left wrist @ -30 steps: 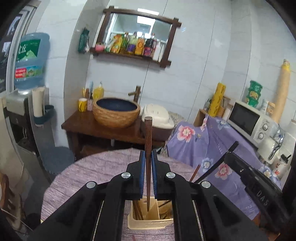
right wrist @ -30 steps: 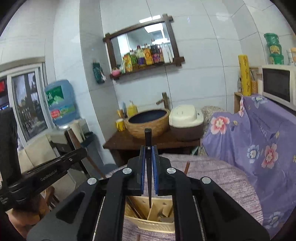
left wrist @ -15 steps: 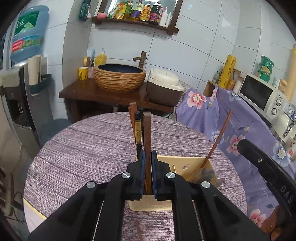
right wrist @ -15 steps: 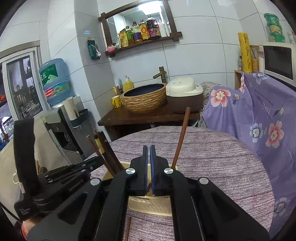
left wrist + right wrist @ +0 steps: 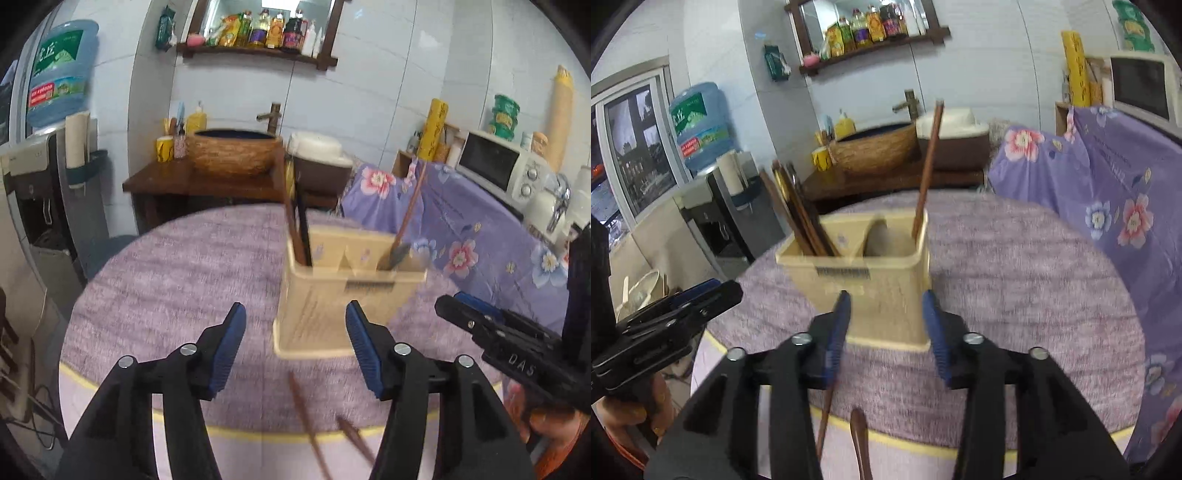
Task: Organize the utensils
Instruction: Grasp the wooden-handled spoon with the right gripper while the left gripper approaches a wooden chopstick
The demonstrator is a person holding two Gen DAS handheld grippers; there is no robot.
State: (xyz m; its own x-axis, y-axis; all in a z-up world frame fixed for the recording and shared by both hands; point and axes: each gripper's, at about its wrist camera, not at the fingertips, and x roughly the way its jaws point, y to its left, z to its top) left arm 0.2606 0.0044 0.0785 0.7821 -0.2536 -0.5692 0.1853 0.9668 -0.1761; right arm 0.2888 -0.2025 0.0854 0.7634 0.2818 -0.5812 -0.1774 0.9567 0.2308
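Here both the left gripper point(image 5: 293, 345) and right gripper point(image 5: 888, 334) hang empty before the utensil holder point(image 5: 875, 280), jaws opening (probably to fetch the blurred chopsticks point(image 5: 321, 421) lying nearer).

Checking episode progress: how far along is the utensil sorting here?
Done: several brown chopsticks stand in the left compartment of the beige plastic utensil holder, and one wooden-handled utensil in the right.
In hand: nothing. The left gripper and right gripper are both opening, with no utensil between the jaws.
Left: two brown sticks lie on the round purple table in front of the holder.
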